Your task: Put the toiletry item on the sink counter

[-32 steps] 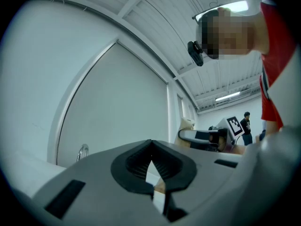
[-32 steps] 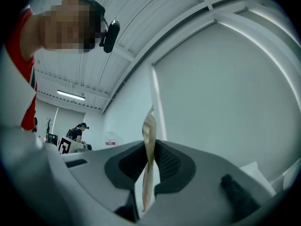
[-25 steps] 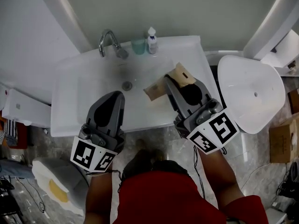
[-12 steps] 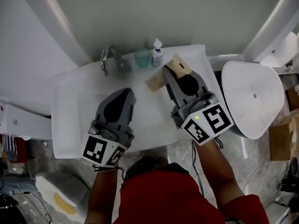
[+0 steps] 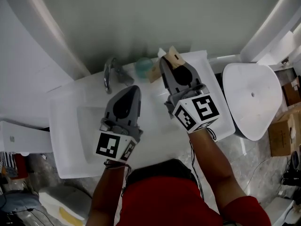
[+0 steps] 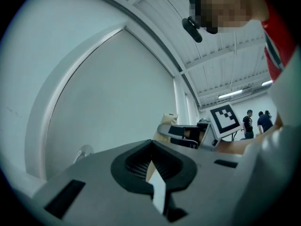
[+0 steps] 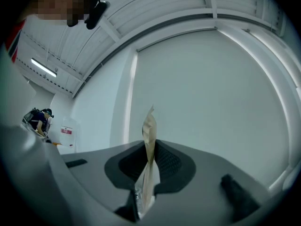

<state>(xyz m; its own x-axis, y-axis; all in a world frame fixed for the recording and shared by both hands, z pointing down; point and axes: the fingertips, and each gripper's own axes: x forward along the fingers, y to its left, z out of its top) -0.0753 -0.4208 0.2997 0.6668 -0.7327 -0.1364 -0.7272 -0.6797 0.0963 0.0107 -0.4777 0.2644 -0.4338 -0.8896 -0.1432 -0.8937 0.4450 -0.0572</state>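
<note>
Over the back right corner of the bench [image 5: 209,73], not yet set down: a flat tan pouch [image 7: 149,131], pinched edge-up in the right gripper [image 7: 148,173]. Looks light, thin and floppy, probably slippery. Best gripped across its flat faces, well in from the edge. Fingers there narrow, pressing on both faces. Left gripper [image 6: 151,171] fingers closed together, holding nothing.
</note>
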